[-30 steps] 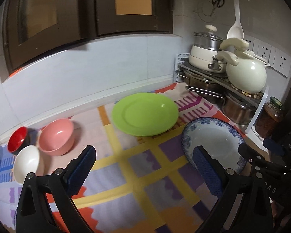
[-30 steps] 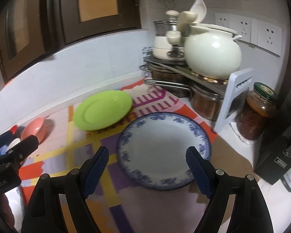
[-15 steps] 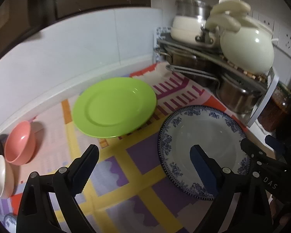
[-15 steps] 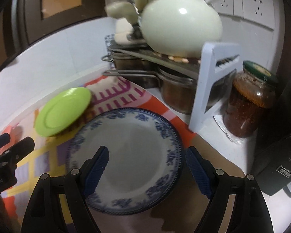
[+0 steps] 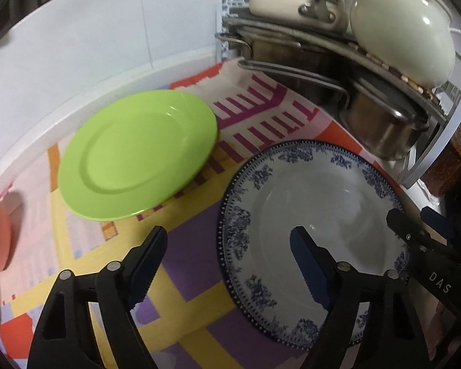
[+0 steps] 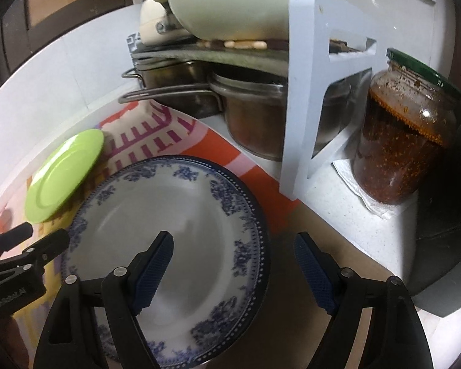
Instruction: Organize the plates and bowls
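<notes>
My left tongs [image 5: 227,246] stand spread and have just been narrowing, straddling the near-left rim of the blue-patterned plate [image 5: 316,203] without pinching it; the green plate [image 5: 135,153] lies upper left of it, a strip of patterned mat [image 5: 196,215] free between their edges. My right tongs [image 6: 233,252] are likewise spread and just closing a little across that plate's right rim, nothing pressed; the rack leg [image 6: 301,117] and jar [image 6: 402,135] crowd the worktop at upper right.
</notes>
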The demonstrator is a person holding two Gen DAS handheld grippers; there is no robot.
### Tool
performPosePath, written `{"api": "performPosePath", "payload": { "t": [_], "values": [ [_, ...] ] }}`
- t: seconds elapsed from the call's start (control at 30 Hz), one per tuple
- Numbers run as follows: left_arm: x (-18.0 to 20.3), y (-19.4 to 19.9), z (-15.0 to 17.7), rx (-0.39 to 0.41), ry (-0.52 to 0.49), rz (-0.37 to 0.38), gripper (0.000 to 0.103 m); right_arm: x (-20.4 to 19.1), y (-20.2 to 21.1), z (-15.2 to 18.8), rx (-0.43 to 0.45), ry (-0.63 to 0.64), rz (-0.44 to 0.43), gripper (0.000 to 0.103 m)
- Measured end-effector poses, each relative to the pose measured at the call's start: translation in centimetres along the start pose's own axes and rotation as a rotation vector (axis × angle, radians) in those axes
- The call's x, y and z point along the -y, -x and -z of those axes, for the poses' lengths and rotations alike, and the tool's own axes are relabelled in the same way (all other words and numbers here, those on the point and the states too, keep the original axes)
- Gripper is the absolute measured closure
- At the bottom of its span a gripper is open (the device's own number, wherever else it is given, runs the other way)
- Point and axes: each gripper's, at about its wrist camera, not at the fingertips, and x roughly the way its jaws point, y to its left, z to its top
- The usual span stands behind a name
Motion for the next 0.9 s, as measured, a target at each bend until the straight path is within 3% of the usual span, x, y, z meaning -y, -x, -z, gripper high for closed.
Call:
{"api": "performPosePath", "payload": {
  "t": [0.33,0.9],
  "values": [
    [0.5,-2.3,-0.1,-0.049,-0.014,0.02,0.032,0.8,-2.0,0.1,-0.05,-0.003,0.003,0.043],
    [0.5,-3.3,-0.6,-0.081,0.002,0.048,0.062,0.7,-2.9,-0.2,-0.07,0.032,0.014,0.065]
  ]
}}
